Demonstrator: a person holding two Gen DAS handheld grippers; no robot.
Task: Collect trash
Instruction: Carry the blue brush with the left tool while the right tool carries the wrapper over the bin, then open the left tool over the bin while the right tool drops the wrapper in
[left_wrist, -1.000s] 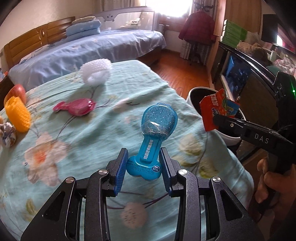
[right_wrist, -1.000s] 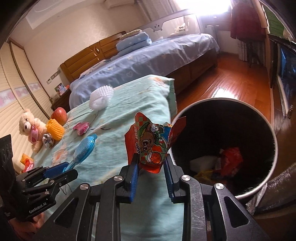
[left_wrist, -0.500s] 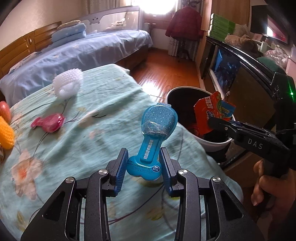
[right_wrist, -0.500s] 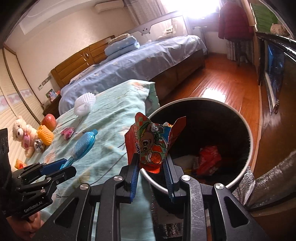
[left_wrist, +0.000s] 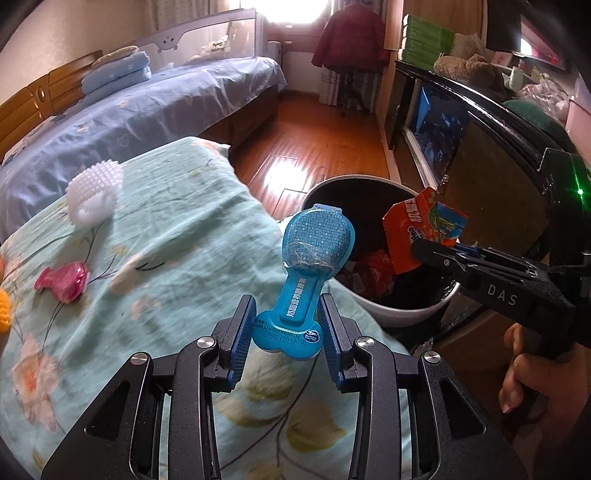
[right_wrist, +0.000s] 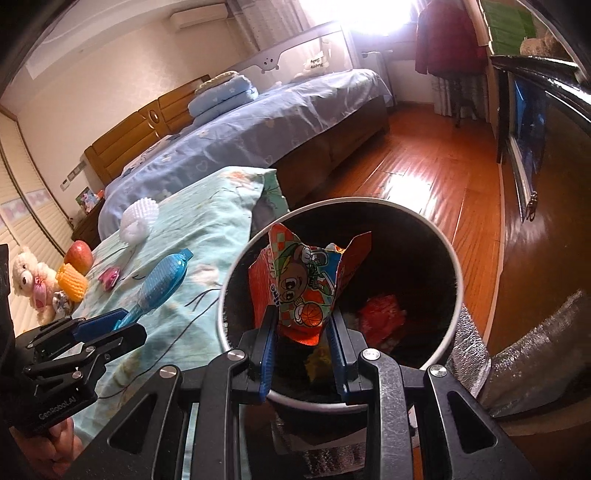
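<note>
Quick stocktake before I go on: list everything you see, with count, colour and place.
Blue pack: 1, blue, held over the quilt edge.
Snack wrapper: 1, red-orange, held above the bin.
Bin: 1, white rim, dark inside, on the floor beside the quilt; red trash in it.
Quilt: 1, teal floral.
Foam net: 1, white, on the quilt.
Pink wrapper: 1, on the quilt.
Apple: 1, red, far quilt end.
Yellow net: 1, beside the apple.
Teddy: 1, white, beyond the apple.
Bed: 1, blue sheet.
Left claw: shut on the blue pack.
Right claw: shut on the snack wrapper.

Bin (left_wrist: 391, 314) right of bed (left_wrist: 129, 236)
</note>
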